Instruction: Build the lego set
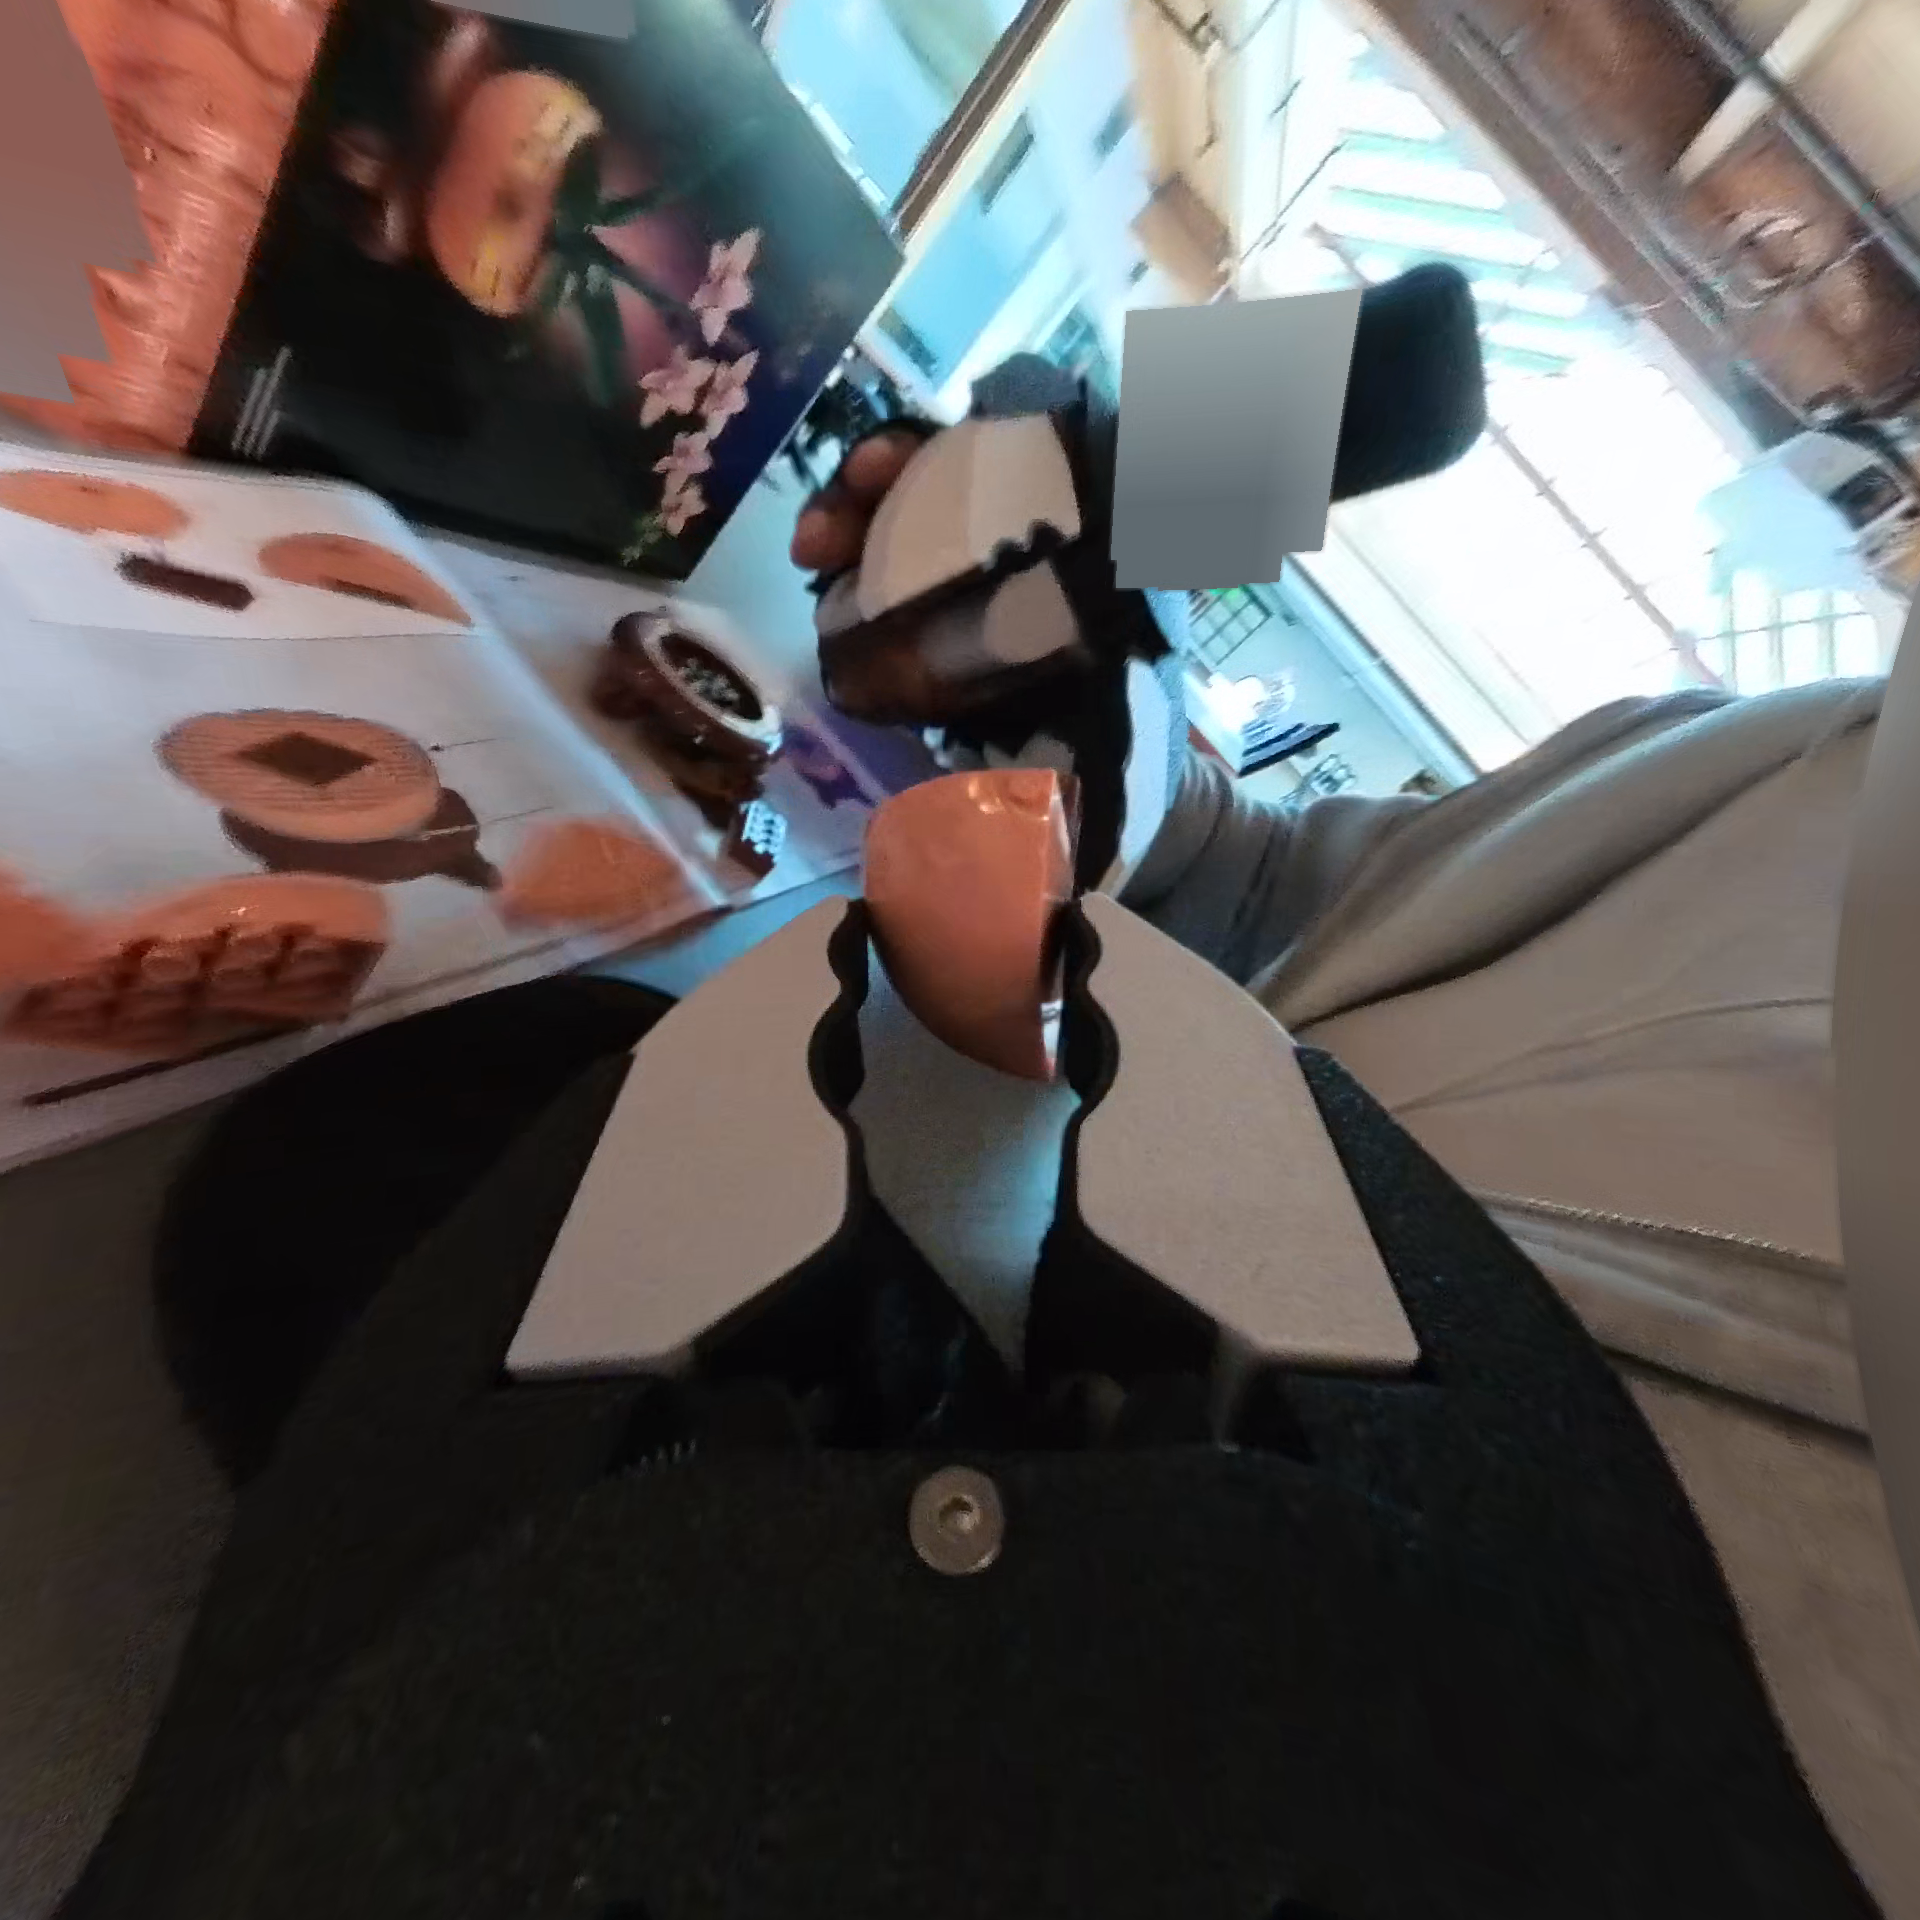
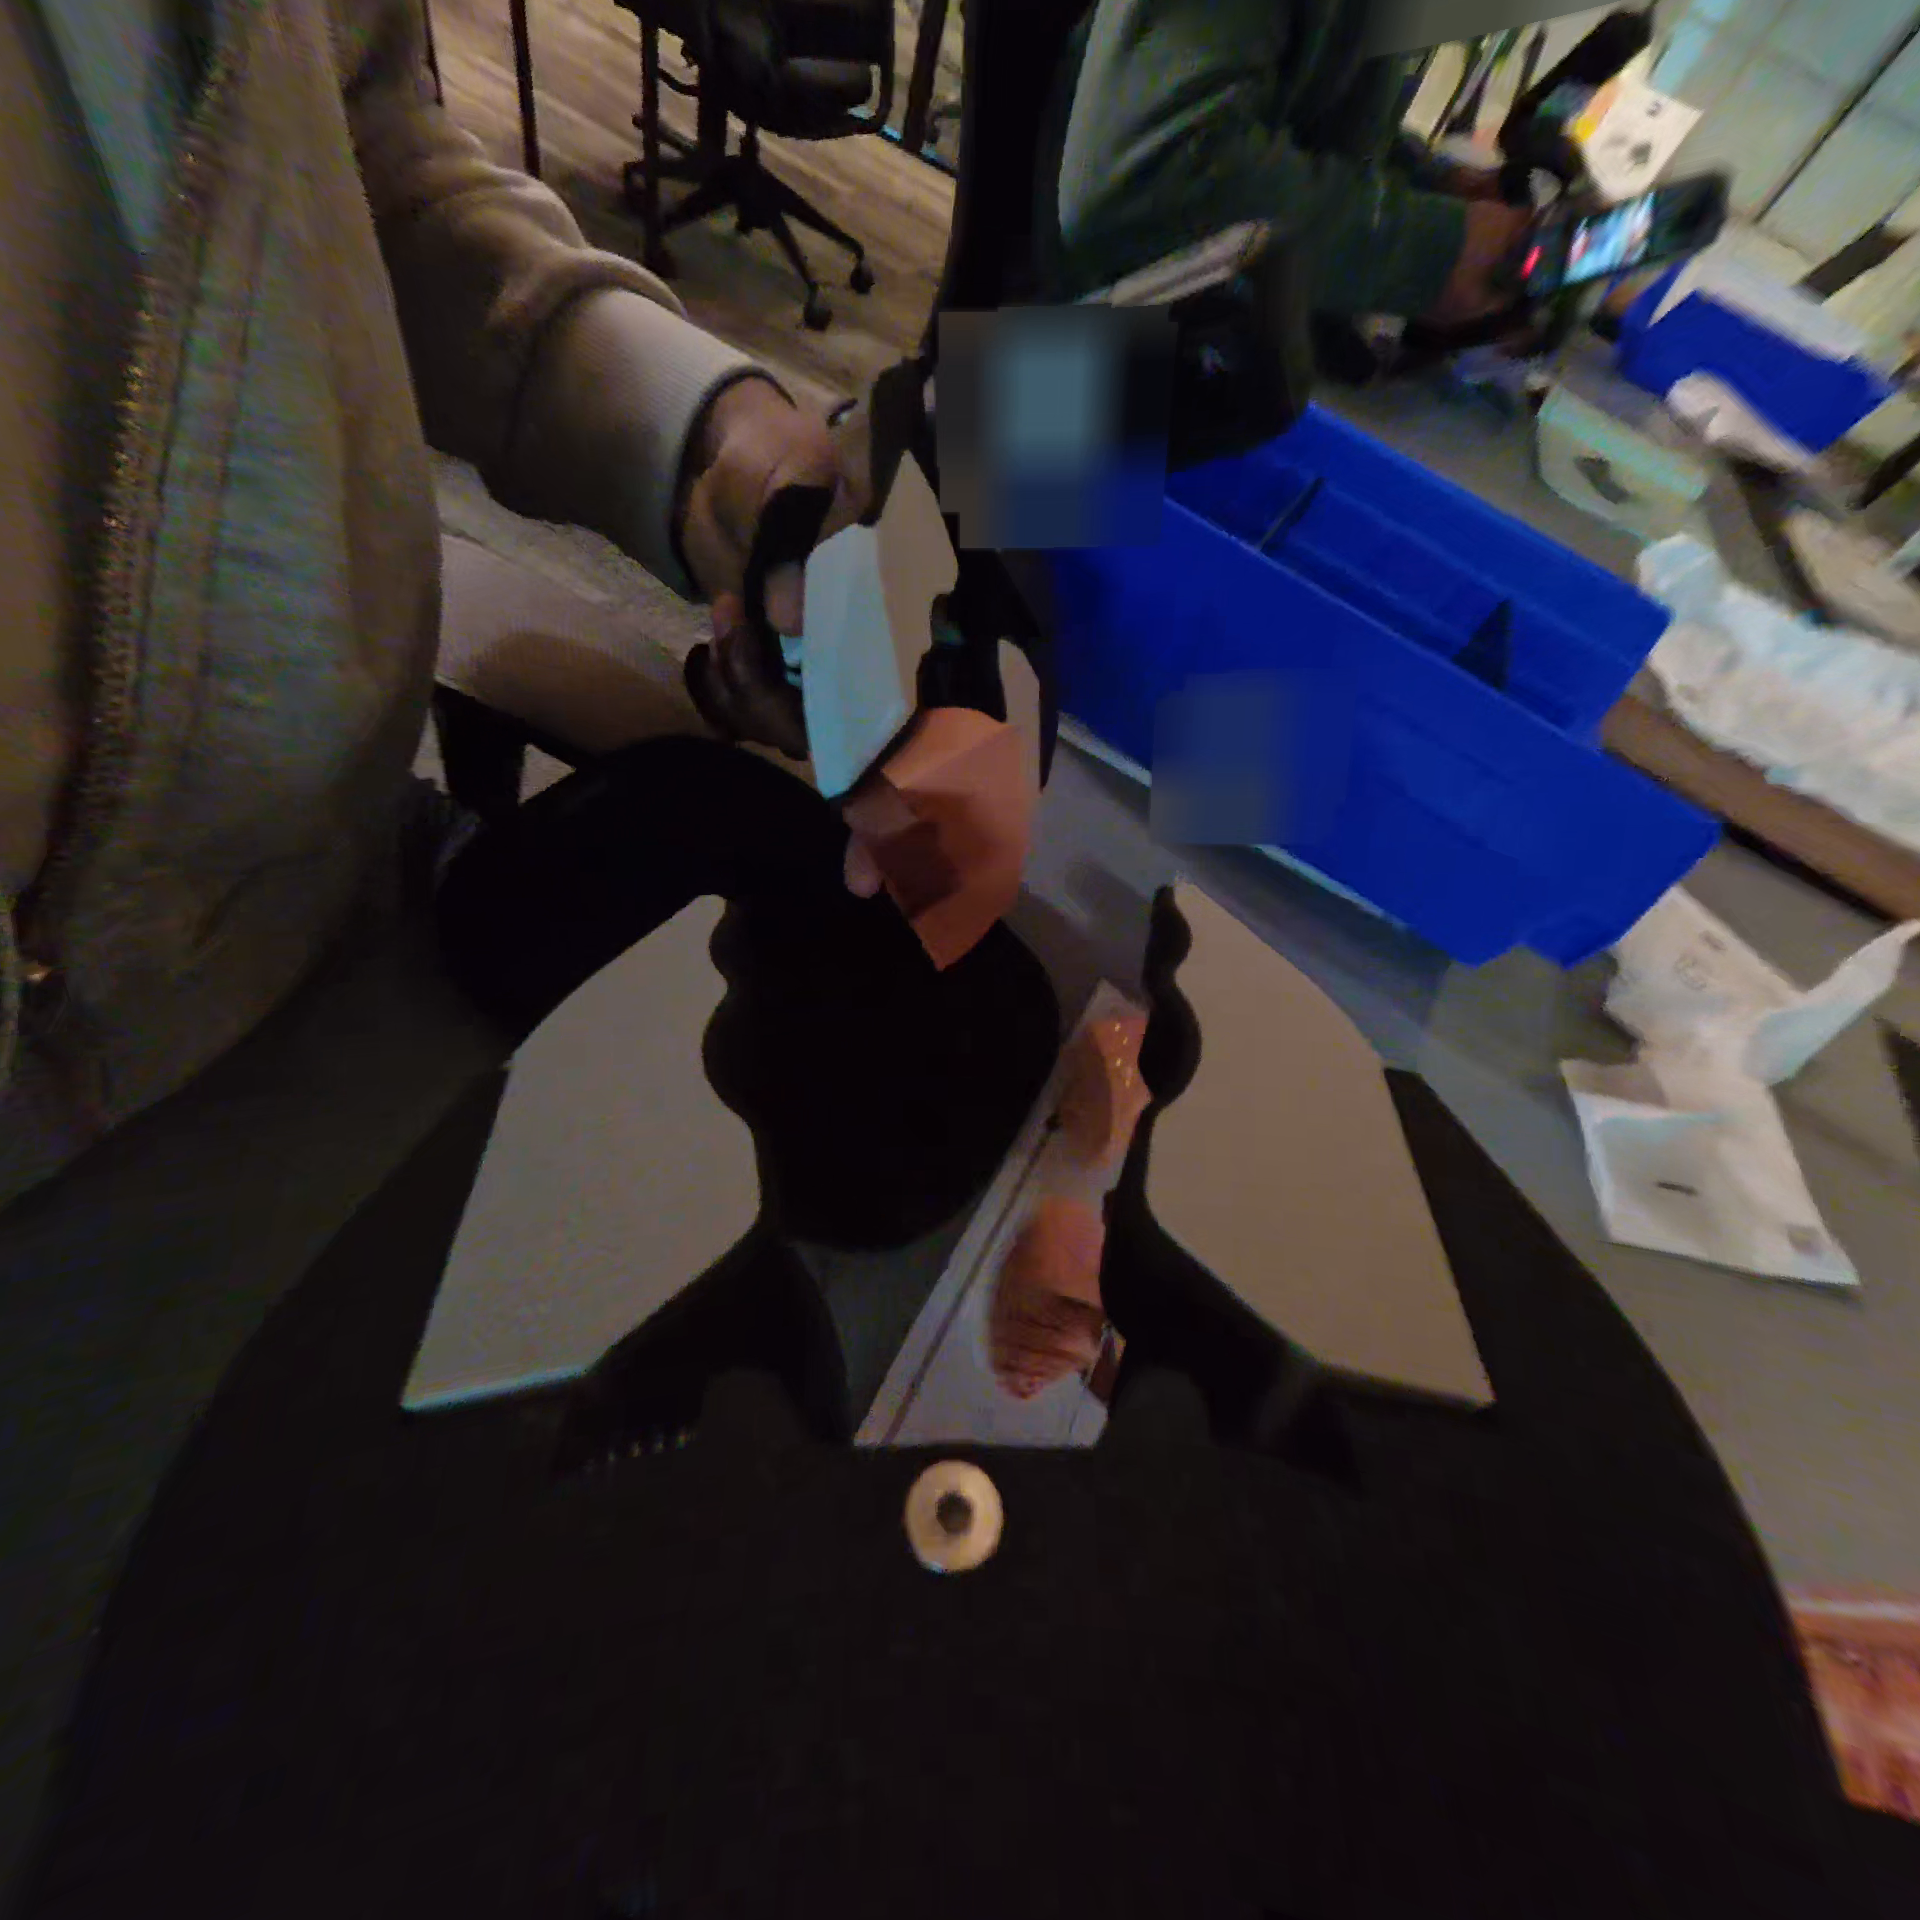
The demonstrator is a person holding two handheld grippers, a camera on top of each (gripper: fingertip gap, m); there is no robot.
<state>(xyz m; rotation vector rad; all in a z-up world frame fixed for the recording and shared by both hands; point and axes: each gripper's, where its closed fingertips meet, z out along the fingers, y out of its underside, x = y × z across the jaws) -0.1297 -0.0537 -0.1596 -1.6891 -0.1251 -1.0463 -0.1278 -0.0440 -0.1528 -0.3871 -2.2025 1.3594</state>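
Note:
My left gripper [image 1: 961, 940] is shut on an orange wedge-shaped piece [image 1: 966, 914] with one rounded side. Both black pads press on its sides, and it sticks out above the fingertips. The same piece [image 2: 951, 821] shows in the right wrist view, held by the left gripper [image 2: 883, 675] in a person's hand. My right gripper [image 2: 945, 925] is open wide with nothing between its fingers, just short of the orange piece. It also shows in the left wrist view [image 1: 987, 561], raised above the piece and held in a hand.
An open instruction booklet [image 1: 312, 675] with pictures of orange parts lies at left, with a dark printed box [image 1: 520, 260] behind it. Blue bins [image 2: 1403, 675] and loose papers [image 2: 1714, 1174] lie at right. A black round thing [image 2: 831, 1091] sits below. A person's beige jacket [image 2: 208, 520] is close. Only a small space, under 4 cm, lies between the two pairs of fingers.

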